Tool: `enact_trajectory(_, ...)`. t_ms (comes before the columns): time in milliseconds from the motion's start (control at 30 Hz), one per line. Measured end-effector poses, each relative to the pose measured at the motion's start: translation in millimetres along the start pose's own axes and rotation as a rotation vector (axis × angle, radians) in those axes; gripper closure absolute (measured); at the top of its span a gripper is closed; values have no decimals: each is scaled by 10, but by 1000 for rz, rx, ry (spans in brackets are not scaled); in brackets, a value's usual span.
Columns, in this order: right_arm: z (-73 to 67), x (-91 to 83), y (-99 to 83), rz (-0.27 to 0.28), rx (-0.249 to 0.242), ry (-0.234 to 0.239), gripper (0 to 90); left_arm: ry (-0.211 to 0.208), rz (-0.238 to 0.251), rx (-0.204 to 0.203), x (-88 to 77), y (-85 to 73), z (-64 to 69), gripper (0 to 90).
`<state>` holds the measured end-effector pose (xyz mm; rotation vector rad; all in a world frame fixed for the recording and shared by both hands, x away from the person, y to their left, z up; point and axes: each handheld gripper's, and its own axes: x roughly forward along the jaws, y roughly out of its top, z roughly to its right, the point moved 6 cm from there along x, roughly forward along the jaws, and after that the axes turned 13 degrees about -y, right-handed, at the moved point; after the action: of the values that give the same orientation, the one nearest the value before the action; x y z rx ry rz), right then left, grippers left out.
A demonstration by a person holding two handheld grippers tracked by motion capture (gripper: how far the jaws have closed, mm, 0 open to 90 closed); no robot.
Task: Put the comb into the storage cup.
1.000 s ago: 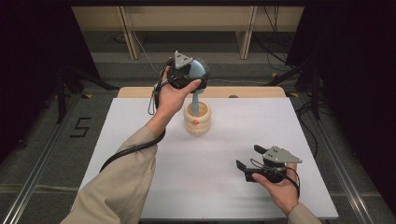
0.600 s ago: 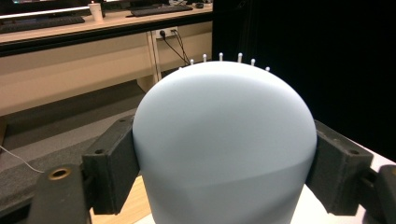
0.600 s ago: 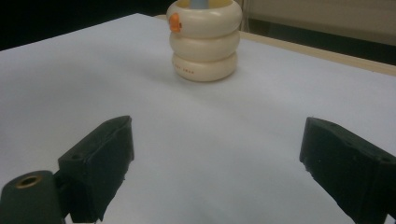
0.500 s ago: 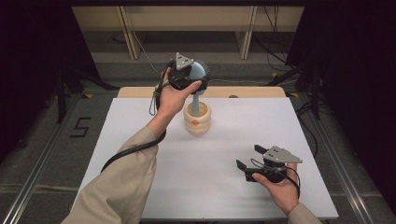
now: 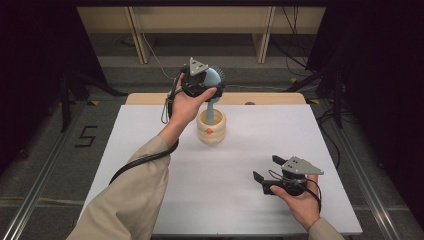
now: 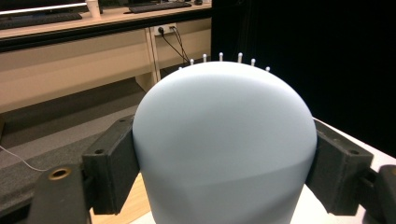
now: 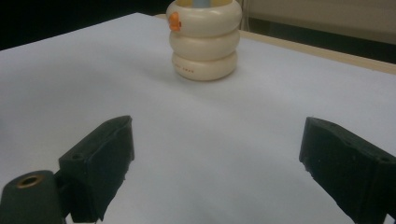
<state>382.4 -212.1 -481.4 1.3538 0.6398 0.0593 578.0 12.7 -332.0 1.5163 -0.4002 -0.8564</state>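
My left arm reached far across the table, sleeve stretched out, hand raised above the cream holder. My left gripper was clamped on the pale blue brush at its head, both pads pressing its sides, its handle standing in the holder near the far edge. My right hand rested low at the near right, the right gripper spread wide with nothing between its 2 jaws. The white table stood in a dark room with wooden desks behind.
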Motion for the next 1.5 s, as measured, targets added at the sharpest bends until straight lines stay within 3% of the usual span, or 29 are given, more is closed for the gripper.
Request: enact_trajectory(1500, -3, 0, -5, -3, -1, 5, 112, -17, -41, 0, 135, -133, 2, 202)
